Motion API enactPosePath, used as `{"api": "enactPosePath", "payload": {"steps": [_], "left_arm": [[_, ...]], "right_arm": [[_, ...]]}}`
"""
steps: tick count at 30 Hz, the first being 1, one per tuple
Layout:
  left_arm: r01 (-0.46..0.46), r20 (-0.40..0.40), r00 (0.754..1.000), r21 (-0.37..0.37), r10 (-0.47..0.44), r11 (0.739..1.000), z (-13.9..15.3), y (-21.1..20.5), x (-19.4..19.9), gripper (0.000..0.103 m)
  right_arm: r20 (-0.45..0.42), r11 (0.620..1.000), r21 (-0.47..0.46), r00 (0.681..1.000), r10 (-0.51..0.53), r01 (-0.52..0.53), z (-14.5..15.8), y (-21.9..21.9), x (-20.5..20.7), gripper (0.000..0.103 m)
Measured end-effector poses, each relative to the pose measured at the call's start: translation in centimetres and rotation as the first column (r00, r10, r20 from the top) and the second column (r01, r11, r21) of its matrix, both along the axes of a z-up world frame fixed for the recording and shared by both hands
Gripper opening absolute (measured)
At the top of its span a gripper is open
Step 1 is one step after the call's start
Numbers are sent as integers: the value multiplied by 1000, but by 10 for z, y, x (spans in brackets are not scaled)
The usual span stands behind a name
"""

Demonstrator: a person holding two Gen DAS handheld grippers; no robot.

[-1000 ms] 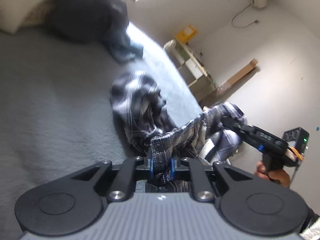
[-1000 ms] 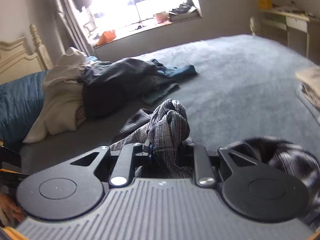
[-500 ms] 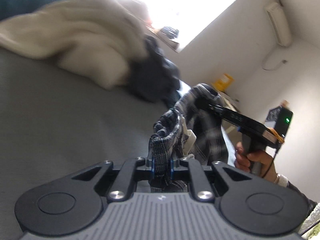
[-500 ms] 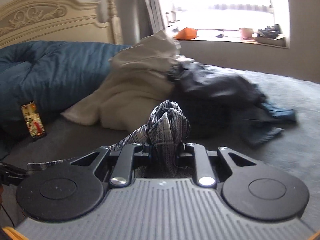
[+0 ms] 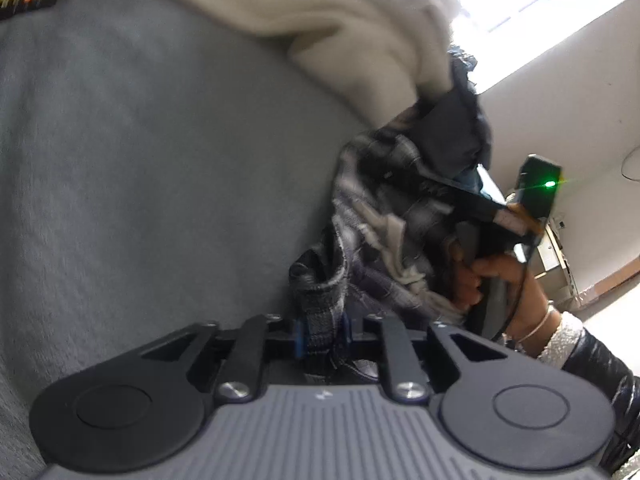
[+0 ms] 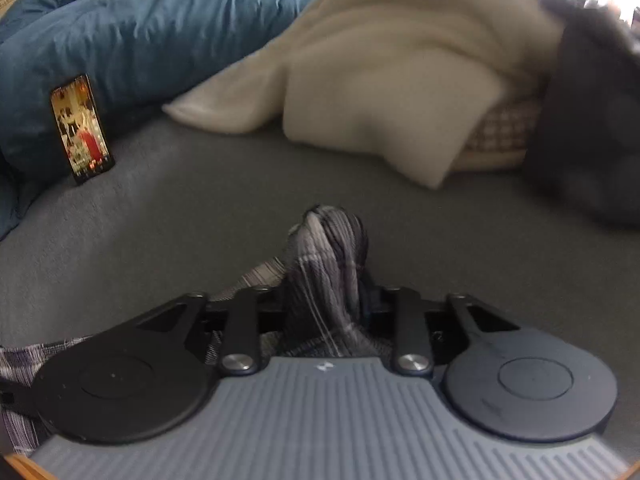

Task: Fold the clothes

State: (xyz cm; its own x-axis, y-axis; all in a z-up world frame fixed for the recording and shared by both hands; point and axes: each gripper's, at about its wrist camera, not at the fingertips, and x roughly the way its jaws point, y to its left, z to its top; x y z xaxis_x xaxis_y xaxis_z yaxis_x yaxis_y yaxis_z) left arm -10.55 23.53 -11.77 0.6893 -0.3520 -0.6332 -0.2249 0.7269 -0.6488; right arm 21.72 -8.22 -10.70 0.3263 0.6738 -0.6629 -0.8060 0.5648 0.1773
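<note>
Grey, short-piled bedding (image 6: 200, 216) covers the bed that fills both views, with a rumpled blue duvet (image 6: 152, 28) at its head and a cream fleecy blanket (image 6: 384, 80) heaped beside it. Against the duvet leans a lit smartphone with a colourful screen (image 6: 81, 130), upright and slightly tilted. A dark, blurred garment (image 6: 588, 120) lies against the cream blanket on the right of the right wrist view, and a bit of pale checked cloth (image 6: 504, 132) peeks out between them. The left gripper (image 5: 323, 338) is clamped on a bunched edge of the grey-and-white plaid flannel shirt (image 5: 384, 216), the cloth pinched between its blue-edged pads. From there the shirt rises and drapes across to the right gripper (image 6: 326, 308), whose fingers are closed on another gathered fold that sticks up past the tips. In the left wrist view the person's right hand (image 5: 492, 276), in a dark sleeve with a white cuff, grips the black handle of that tool, where a green light glows. The shirt hangs between the two grippers above the bedding, with a strip of it trailing to the lower left of the right wrist view. Bright window light washes out the upper right corner.
</note>
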Motion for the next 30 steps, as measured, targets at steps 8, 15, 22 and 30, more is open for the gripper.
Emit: {"api": "enactPosePath", "payload": {"steps": [8,15,22,30], "left_arm": [[1,-38,999,-66,-4,998,-16,2,7,60],[-48,-59,997,-57,45,997,-24,-12,20,32],[-121,-29,992,-13,121,993,-11,-12,21,14],[-242,87,969,147,231,959,49,45,-14,13]], "right_arm": [[-211,994,78,976,-59,77,6,-38,34,67],[-274,995,46,959,-74,90,1,-65,41,70],[-122,994,-63,988,-93,85,24,-65,18,12],[13,988,157,1000,8,-10,78,-10,-7,11]]}}
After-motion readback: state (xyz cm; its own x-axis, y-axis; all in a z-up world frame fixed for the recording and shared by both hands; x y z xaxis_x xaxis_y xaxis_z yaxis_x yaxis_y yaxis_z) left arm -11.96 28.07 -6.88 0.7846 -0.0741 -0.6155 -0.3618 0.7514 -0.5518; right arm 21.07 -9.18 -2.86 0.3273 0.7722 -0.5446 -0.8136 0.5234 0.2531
